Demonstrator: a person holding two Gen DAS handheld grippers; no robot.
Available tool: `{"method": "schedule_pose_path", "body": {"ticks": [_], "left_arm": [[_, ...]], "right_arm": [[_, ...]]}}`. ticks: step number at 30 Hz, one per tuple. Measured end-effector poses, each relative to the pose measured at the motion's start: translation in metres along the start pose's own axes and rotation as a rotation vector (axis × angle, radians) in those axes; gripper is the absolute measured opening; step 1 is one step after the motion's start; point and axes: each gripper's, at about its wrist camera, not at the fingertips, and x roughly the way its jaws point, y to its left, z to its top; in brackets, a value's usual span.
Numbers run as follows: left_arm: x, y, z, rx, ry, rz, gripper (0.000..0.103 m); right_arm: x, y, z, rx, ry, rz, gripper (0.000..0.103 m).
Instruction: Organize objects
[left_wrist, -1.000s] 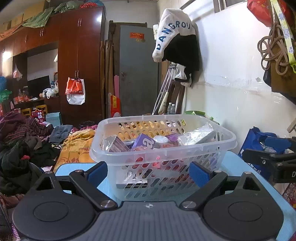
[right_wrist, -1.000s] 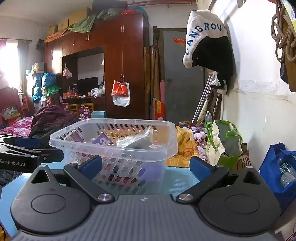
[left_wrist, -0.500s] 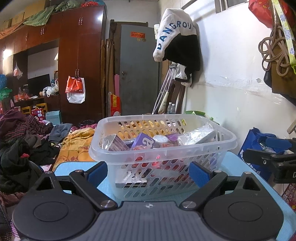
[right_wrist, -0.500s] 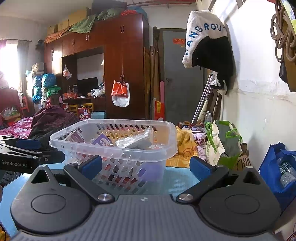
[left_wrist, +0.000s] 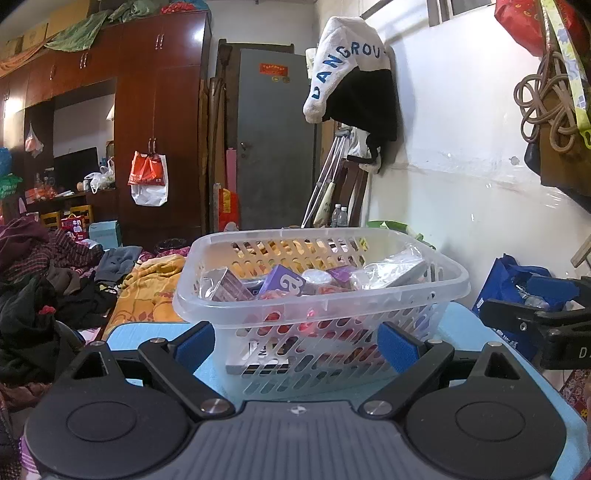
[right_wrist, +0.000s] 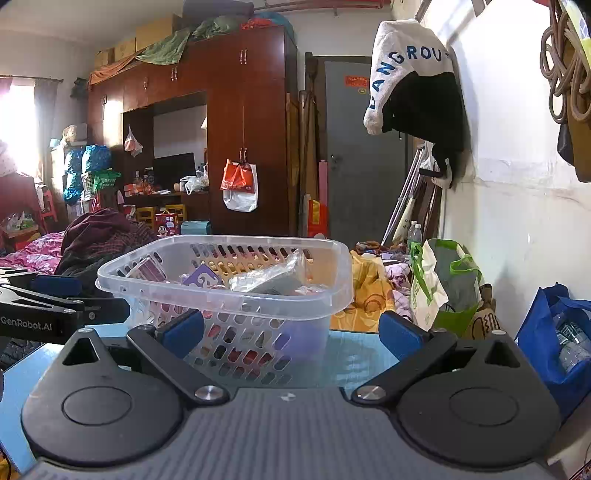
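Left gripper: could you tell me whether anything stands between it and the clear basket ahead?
Nothing visible does. The left gripper is open and faces the basket directly, with only bare blue table between them. The right gripper stays off to the side.

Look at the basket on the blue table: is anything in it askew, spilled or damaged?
Nothing has spilled or looks damaged. The clear basket stands upright on the blue table, but its contents are jumbled: a purple box and a plastic-wrapped packet lie tilted against each other.
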Motion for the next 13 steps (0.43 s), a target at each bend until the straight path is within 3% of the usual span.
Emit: {"method": "schedule_pose_path", "body": {"ticks": [13], "left_arm": [[-0.0011,-0.0029,-0.0033,0.022,-0.033,0.034,0.096]], "right_arm": [[0.0023,-0.0019,-0.0018,0.004,0.008,-0.001,0.103]]}}
